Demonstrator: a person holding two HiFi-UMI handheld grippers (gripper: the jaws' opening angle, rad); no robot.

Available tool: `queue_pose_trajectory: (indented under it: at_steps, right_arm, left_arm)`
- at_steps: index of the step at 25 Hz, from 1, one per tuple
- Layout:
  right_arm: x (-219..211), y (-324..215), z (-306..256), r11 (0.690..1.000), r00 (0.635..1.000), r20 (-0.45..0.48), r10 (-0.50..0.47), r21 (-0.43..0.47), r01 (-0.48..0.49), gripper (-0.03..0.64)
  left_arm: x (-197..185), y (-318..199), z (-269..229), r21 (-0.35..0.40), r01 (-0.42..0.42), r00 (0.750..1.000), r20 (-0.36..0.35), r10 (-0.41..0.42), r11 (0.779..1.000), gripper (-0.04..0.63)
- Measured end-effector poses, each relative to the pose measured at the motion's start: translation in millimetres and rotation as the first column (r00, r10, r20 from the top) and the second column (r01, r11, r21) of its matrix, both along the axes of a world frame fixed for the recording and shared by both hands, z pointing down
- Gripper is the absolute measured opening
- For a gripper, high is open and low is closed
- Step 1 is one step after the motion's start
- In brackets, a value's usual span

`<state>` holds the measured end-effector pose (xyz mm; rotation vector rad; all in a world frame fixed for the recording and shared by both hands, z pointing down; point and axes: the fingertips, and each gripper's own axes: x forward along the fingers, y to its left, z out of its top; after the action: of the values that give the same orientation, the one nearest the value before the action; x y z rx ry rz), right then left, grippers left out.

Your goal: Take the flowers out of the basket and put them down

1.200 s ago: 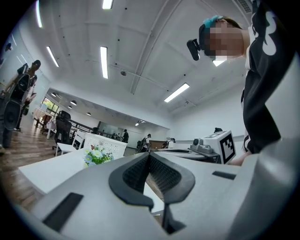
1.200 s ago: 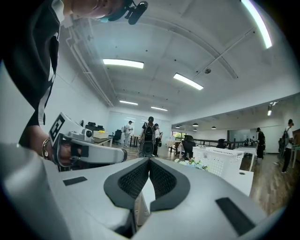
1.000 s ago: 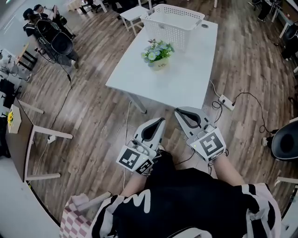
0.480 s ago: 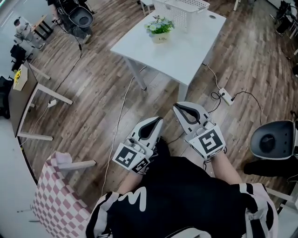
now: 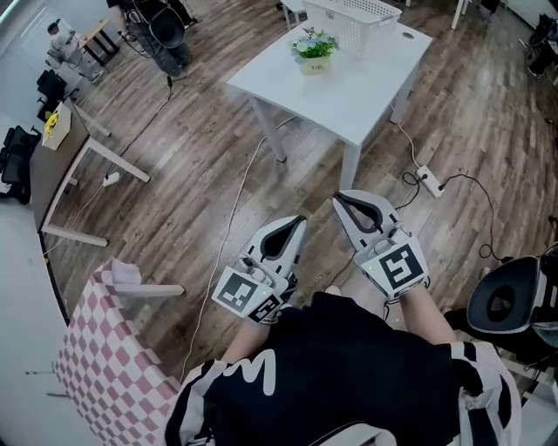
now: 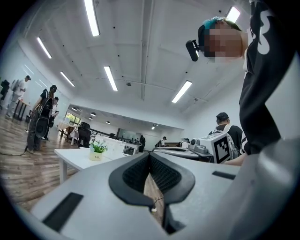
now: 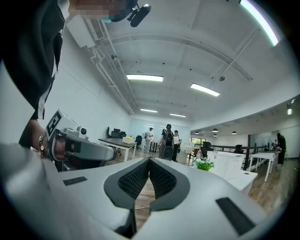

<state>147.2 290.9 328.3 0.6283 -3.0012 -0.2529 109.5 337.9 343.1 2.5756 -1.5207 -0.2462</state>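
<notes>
A small pot of flowers [image 5: 315,50] stands on the white table [image 5: 349,96] far ahead, just in front of the white slotted basket [image 5: 359,19]. The same flowers show small in the left gripper view [image 6: 97,150] and the right gripper view [image 7: 204,164]. Both grippers are held close to my body, well short of the table, over the wooden floor. My left gripper [image 5: 299,222] is shut with nothing between its jaws. My right gripper [image 5: 338,200] is shut and empty too.
A power strip [image 5: 429,181] with cables lies on the floor right of the table. A black office chair [image 5: 510,296] stands at the right edge. A checked cloth [image 5: 109,366] covers something at lower left. Another desk [image 5: 78,157] and several people are at the left.
I have stepped back from the table: it, the flowers and the basket have shrunk toward the top of the head view. Both grippers stay shut near my body.
</notes>
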Motion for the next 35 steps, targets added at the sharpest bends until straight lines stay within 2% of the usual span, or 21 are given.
queue_pose_trajectory:
  at_steps: [5,7,10,15,23,28,35]
  right_arm:
    - [1,31,-12,0.999,0.998,0.053,0.029,-0.018,-0.028,0.018]
    - [-6,49,-18,0.999,0.998,0.047,0.036,-0.005,-0.036,0.018]
    - [-16,84,-19,0.998,0.998,0.033,0.059,0.004,-0.059,0.018]
    - [-29,146,-22,0.996,0.993,0.083,0.087,-0.019,-0.085,0.018]
    - [-37,229,-26,0.994,0.991,0.076,0.108,-0.026,-0.106,0.018]
    - [-32,249,-25,0.991,0.987,0.087,0.137,-0.027,-0.135,0.017]
    - [-15,247,-34,0.98,0.976,0.091,0.198,-0.011,-0.198,0.017]
  left_arm:
    - [-9,36,-9,0.021,0.013,1.0,0.001,-0.013,1.0,0.003]
    - [-16,55,-11,0.023,0.017,1.0,0.006,-0.017,1.0,0.003]
    - [-24,93,-6,0.011,0.018,1.0,-0.002,-0.018,1.0,0.003]
    - [-35,155,-4,0.007,0.004,1.0,-0.007,-0.004,1.0,0.003]
    - [-31,221,7,-0.019,-0.034,0.999,-0.033,0.033,0.999,0.003]
    - [-26,240,6,-0.002,-0.05,0.998,-0.03,0.05,0.999,0.003]
    - [-16,238,-7,0.031,-0.089,0.996,-0.009,0.09,0.996,0.003]
